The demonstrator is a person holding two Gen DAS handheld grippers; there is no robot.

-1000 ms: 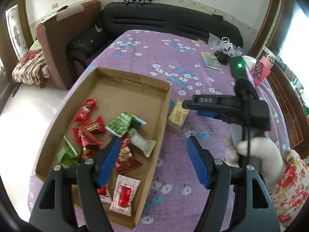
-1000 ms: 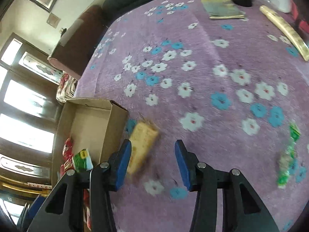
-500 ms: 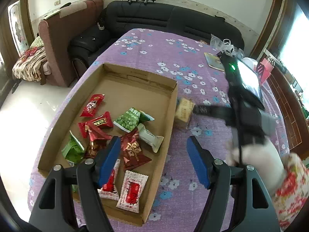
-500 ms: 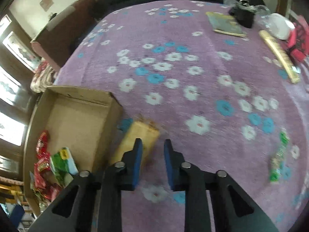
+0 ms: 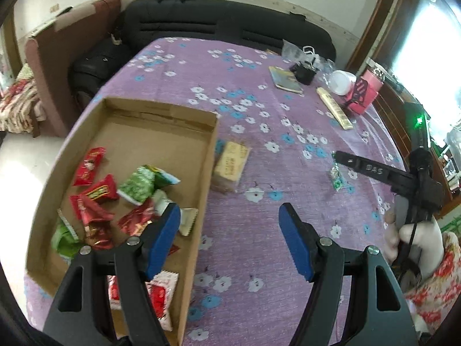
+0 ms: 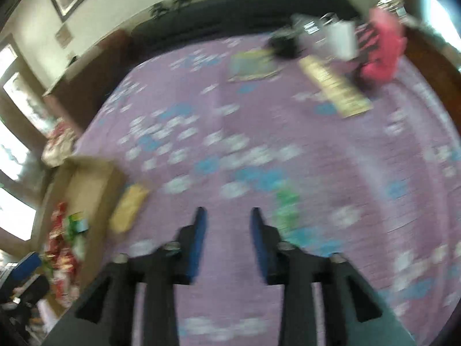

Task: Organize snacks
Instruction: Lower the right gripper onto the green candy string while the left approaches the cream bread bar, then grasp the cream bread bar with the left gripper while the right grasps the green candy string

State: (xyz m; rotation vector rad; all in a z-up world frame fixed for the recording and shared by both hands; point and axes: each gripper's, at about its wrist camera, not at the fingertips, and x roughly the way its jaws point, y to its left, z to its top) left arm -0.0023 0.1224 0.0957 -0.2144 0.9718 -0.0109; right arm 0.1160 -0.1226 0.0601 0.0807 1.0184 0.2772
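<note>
Left tongs [image 5: 229, 240]: jaws wide apart, nothing between them, hanging over the right wall of the cardboard box [image 5: 206, 178] and the purple flowered cloth [image 5: 259, 132] beside it. Right tongs [image 6: 227, 230]: jaws opening, a narrow gap, nothing between them, only cloth under them. The right wrist view is badly blurred, so I read fine detail off the left one

In the left wrist view I see the right tongs from the side at the right edge, held by a gloved hand [image 5: 417, 236] with a floral sleeve behind it

Snacks: most are in the box, near end: red packets [image 5: 89, 165], a green packet [image 5: 138, 184], a white one [image 5: 161, 201], more red and green ones piled under the left jaw. Far end of the box is bare cardboard

Two snacks lie out on the cloth:
- yellow packet [image 5: 232, 164], just beside the outer right wall of the box, flat; in the right wrist view [image 6: 129, 209] it's left of my right tongs
- small green packet [image 5: 335, 177], well apart from the box, close to the tip of the right tongs; in the right wrist view [image 6: 283, 210] just right of the right jaw, not between the jaws

Far end of the table: a book [image 5: 285, 79], a long gold box [image 5: 334, 108], a pink box [image 5: 366, 93], a black sofa [image 5: 230, 33] behind
</note>
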